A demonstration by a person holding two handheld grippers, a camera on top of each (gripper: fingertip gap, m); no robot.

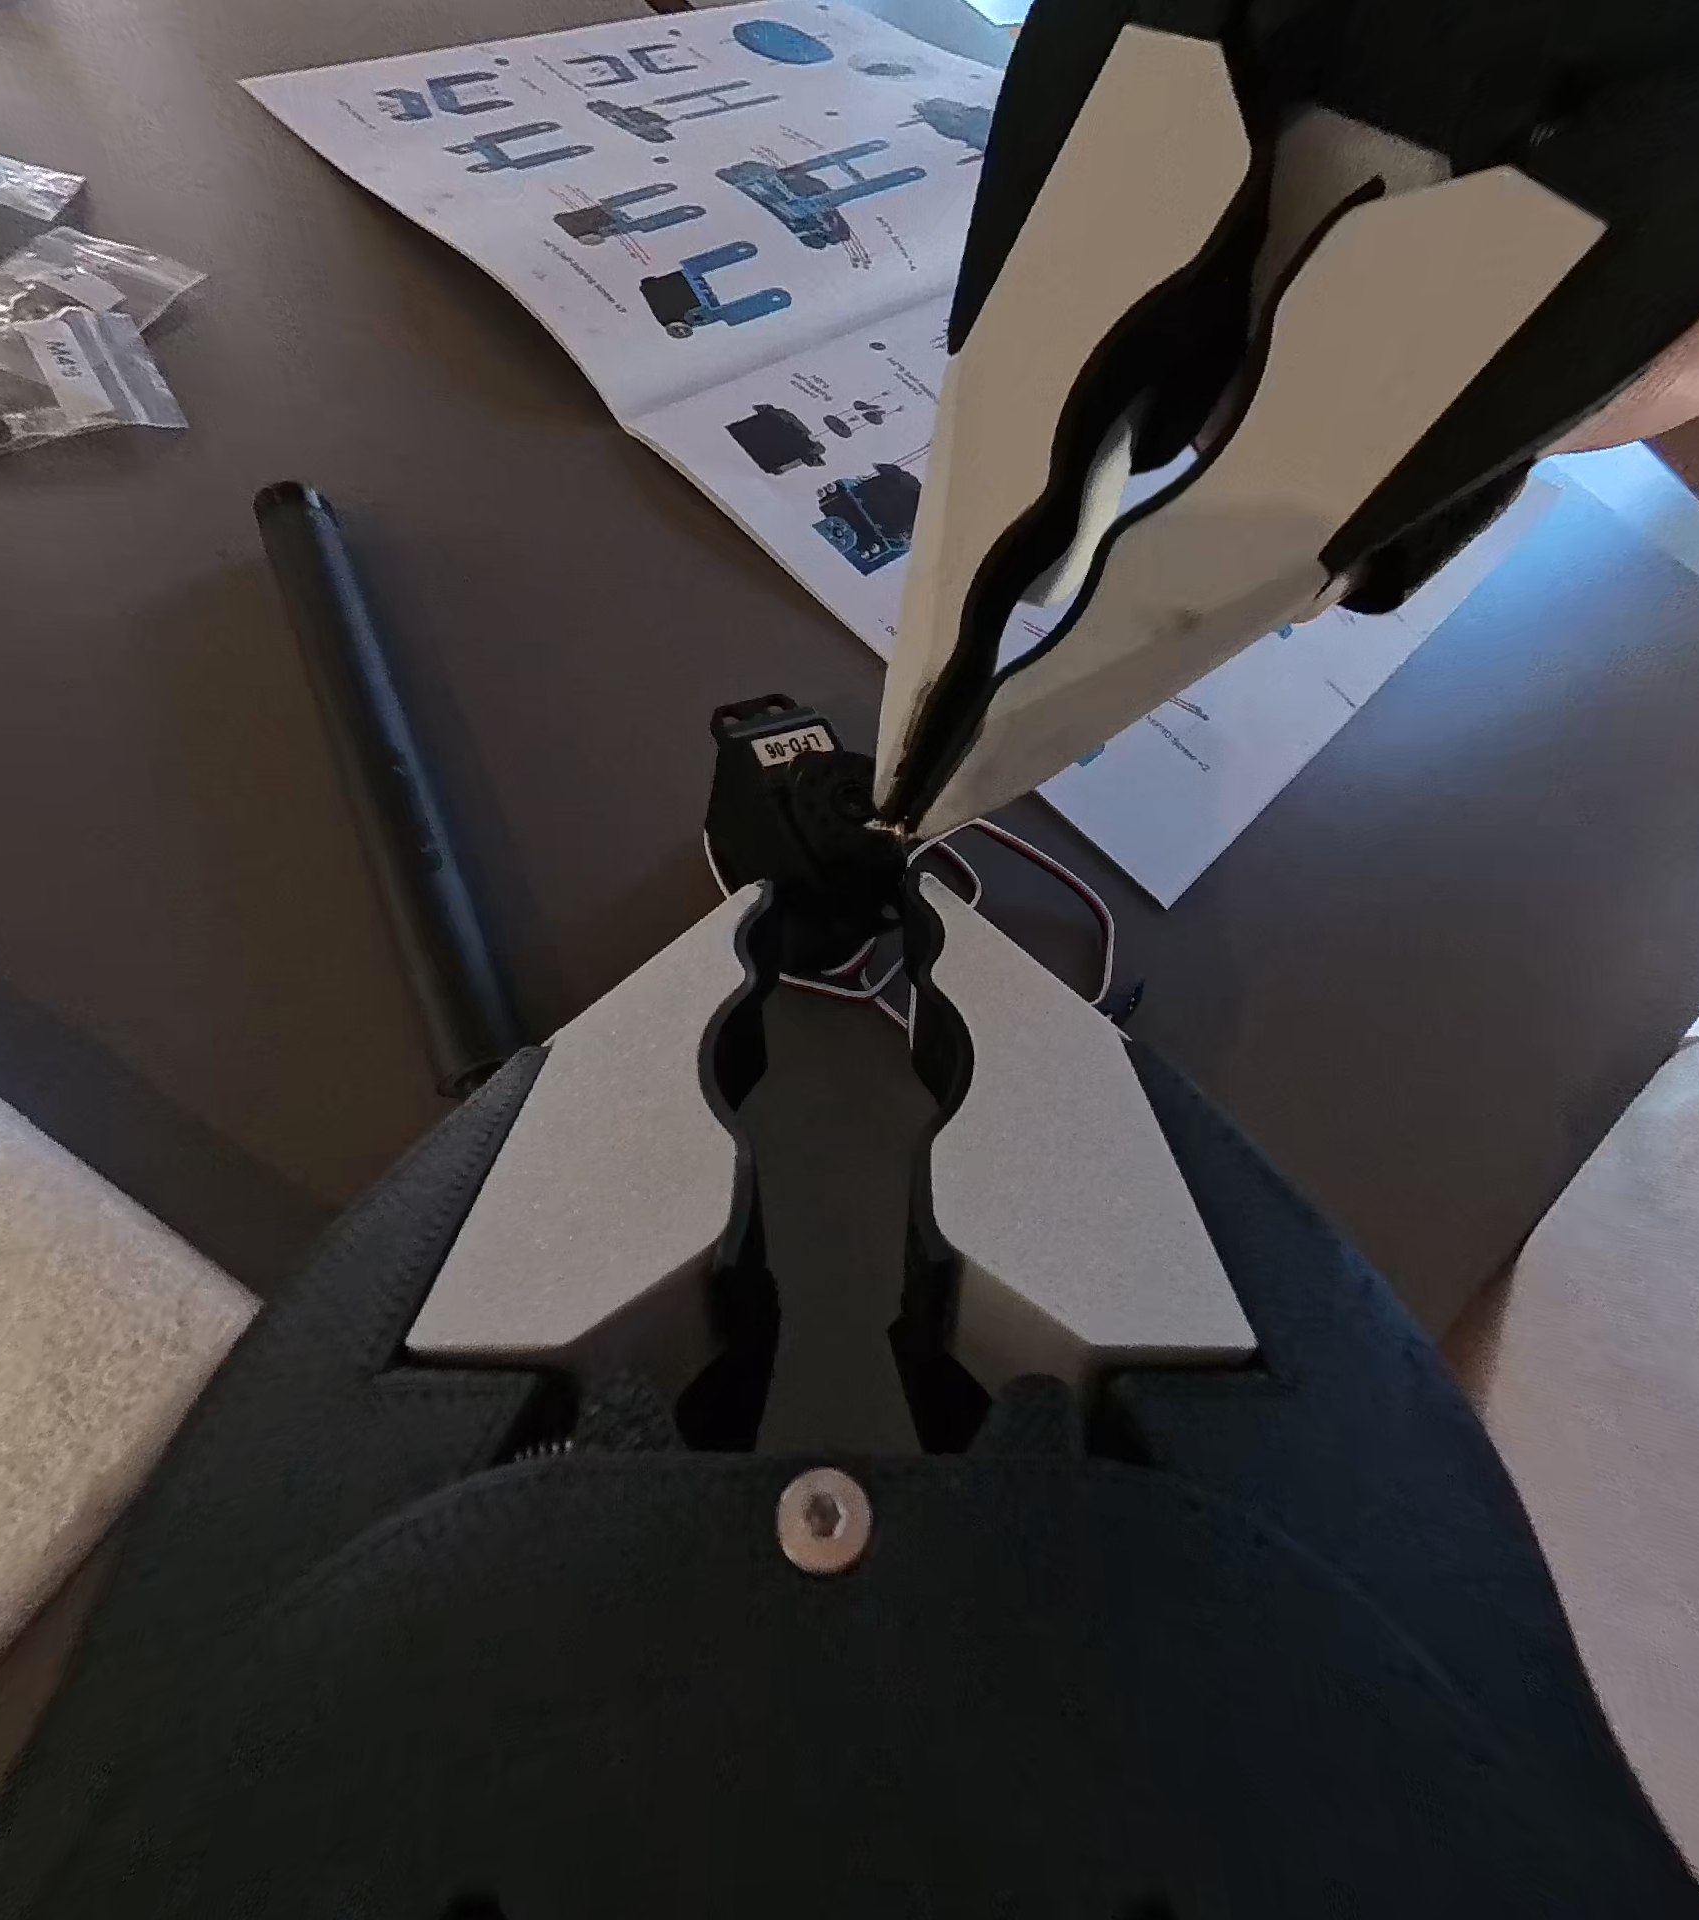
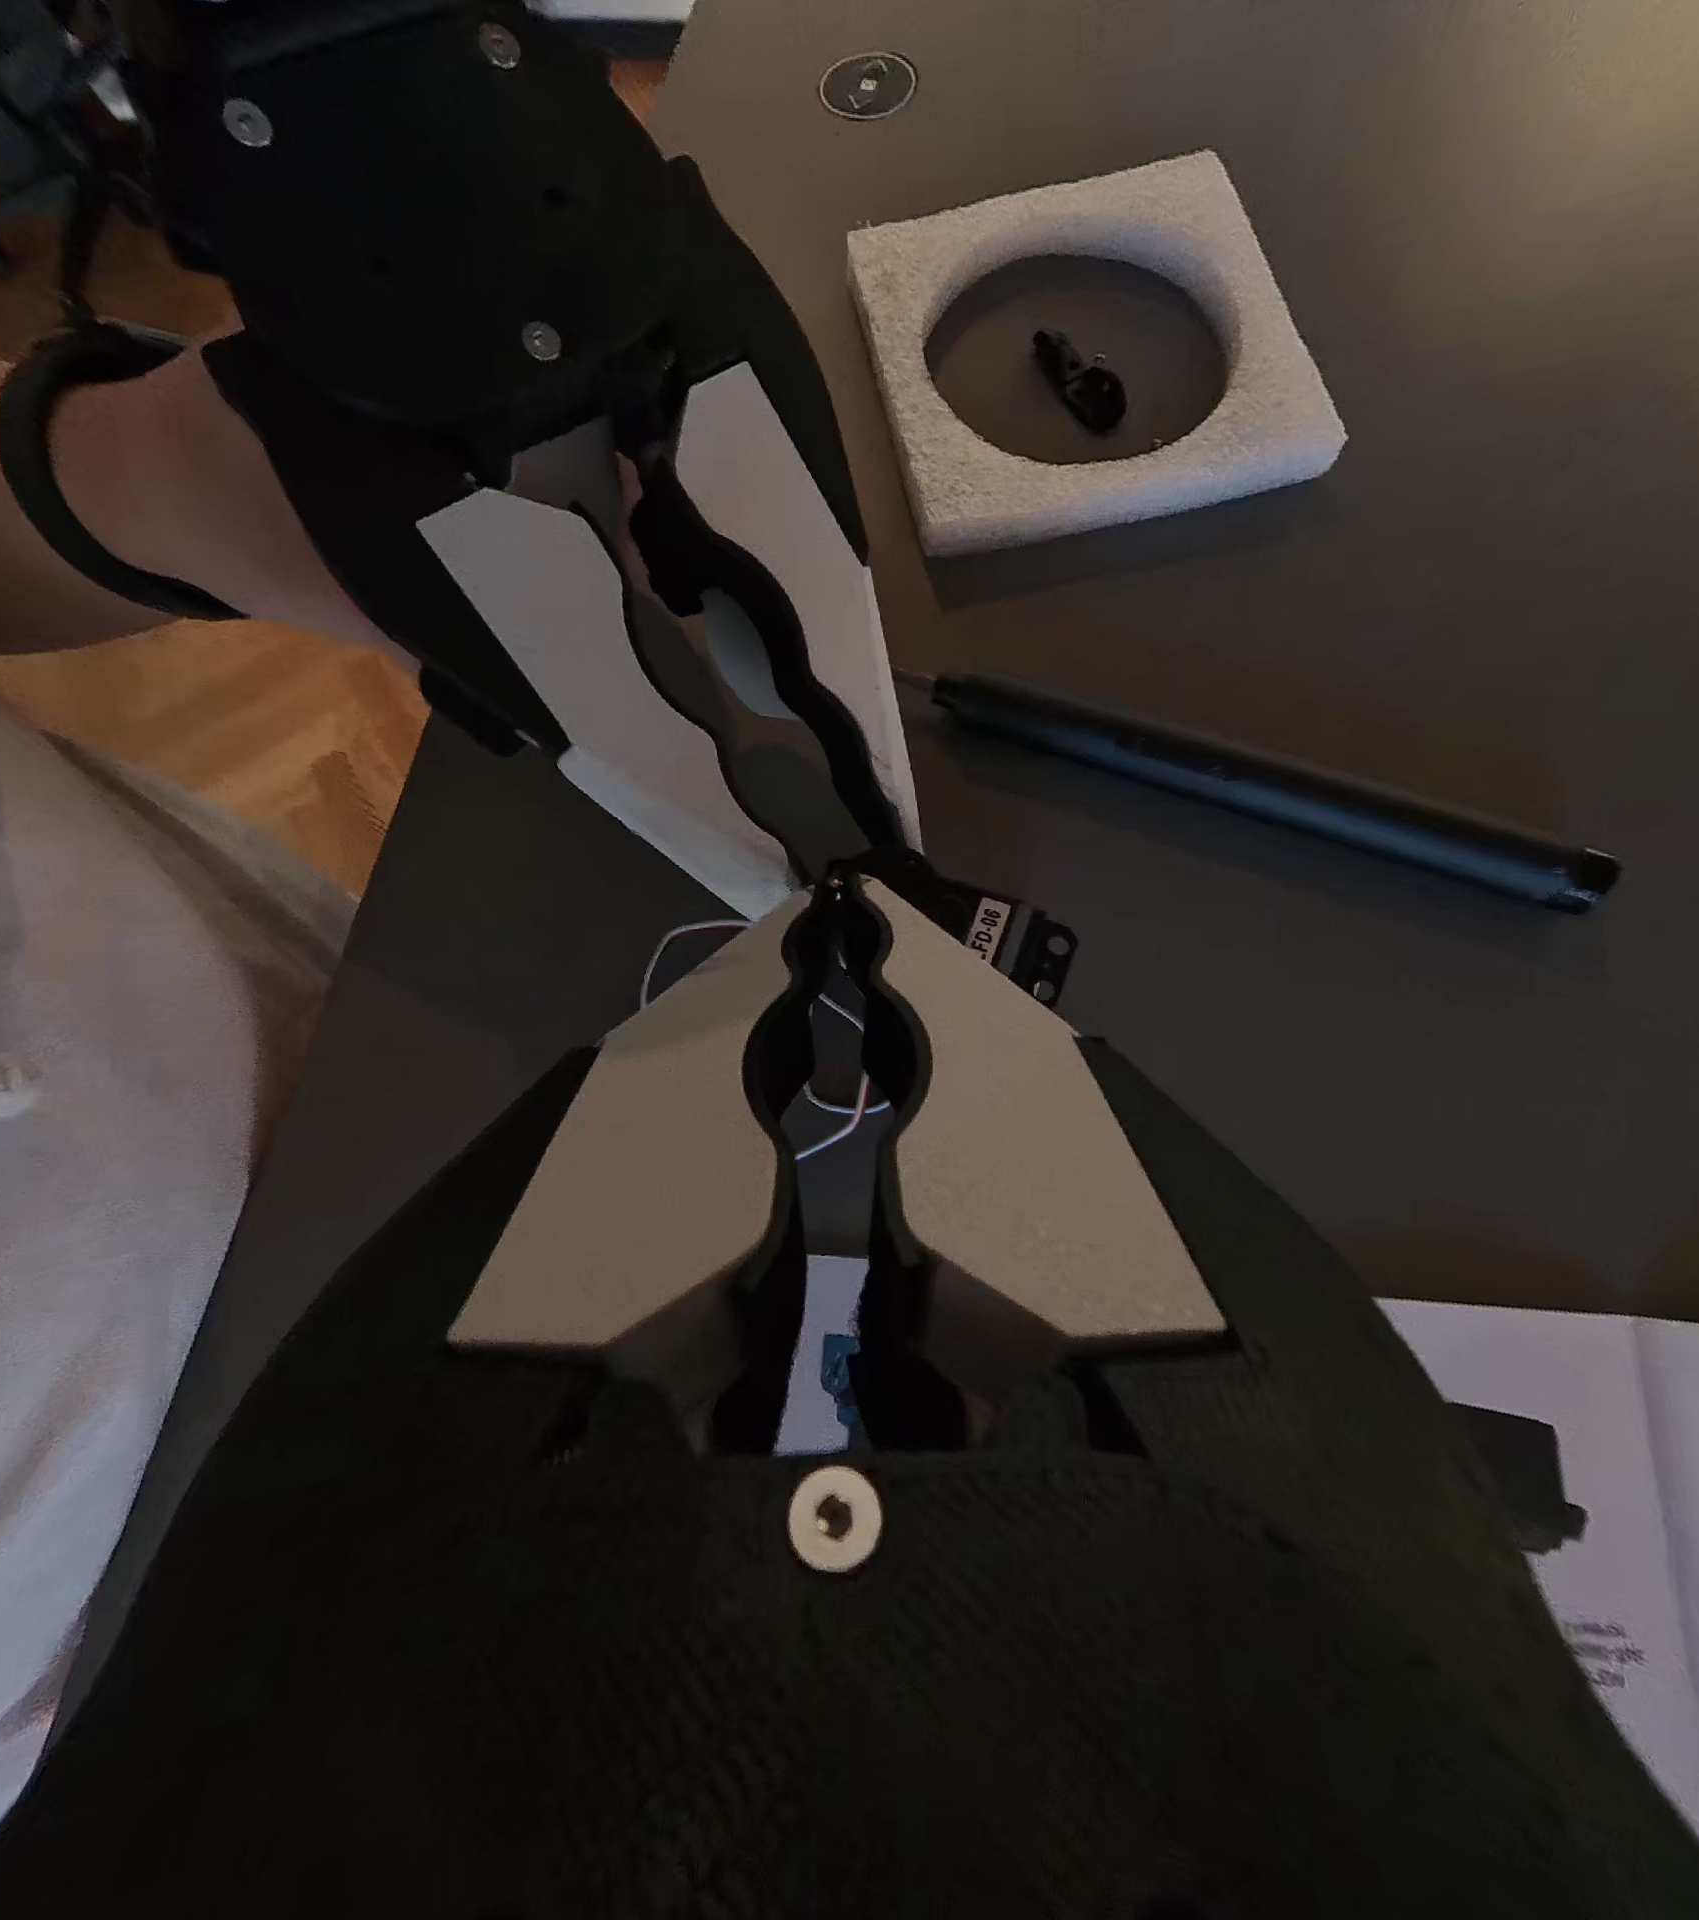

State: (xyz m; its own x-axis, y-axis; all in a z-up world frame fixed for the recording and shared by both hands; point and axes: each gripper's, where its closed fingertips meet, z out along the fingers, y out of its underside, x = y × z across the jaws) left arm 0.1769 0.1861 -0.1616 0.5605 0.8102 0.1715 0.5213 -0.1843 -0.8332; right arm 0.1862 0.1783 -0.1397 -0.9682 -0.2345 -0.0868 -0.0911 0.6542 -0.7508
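Between two claws above the matte grey desk, a small boxy black servo with a white label and looped wires is clamped by the left claw; the right claw, pressed together, pinches something tiny at its round hub. Beside it lies a slim black screwdriver.

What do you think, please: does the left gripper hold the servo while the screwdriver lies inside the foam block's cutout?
No: the right wrist view shows the screwdriver on the table beside the foam block; the left gripper does hold the servo.
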